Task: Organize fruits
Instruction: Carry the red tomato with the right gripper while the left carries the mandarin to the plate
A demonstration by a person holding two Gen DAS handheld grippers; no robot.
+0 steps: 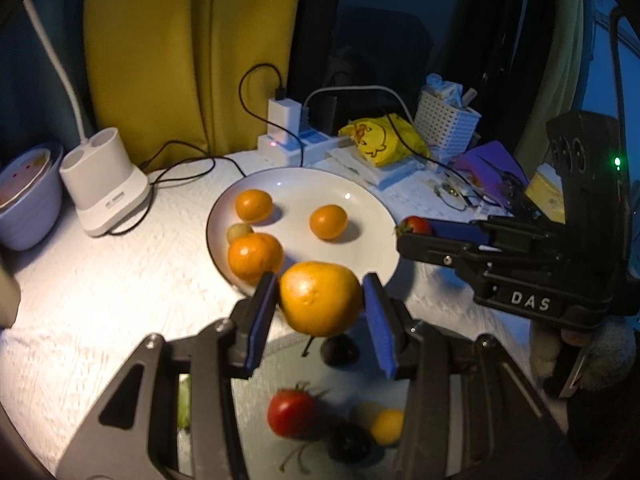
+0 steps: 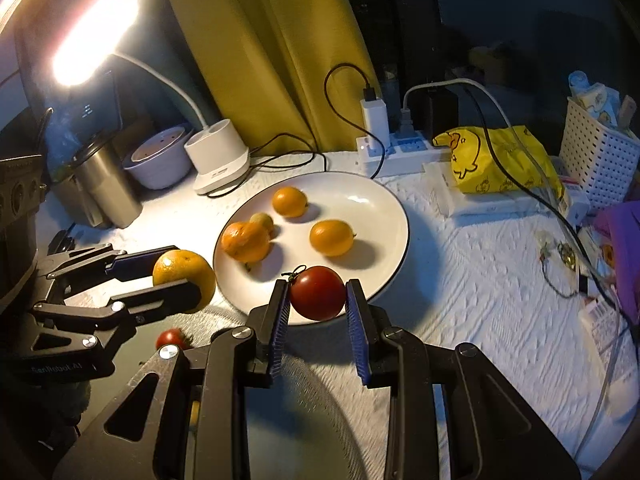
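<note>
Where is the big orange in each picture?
Left wrist view: the big orange sits low in the middle, between the left gripper fingers.
Right wrist view: it is at the left, held beside the plate.
Shared landmark: the white plate.

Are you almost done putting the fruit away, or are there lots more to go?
About halfway. Four small orange fruits already lie on the white plate. The left gripper holds a big orange and the right gripper holds a red tomato, both near the plate's edge. Left behind on the grey tray: another tomato, a small yellow fruit and two dark fruits.
</note>
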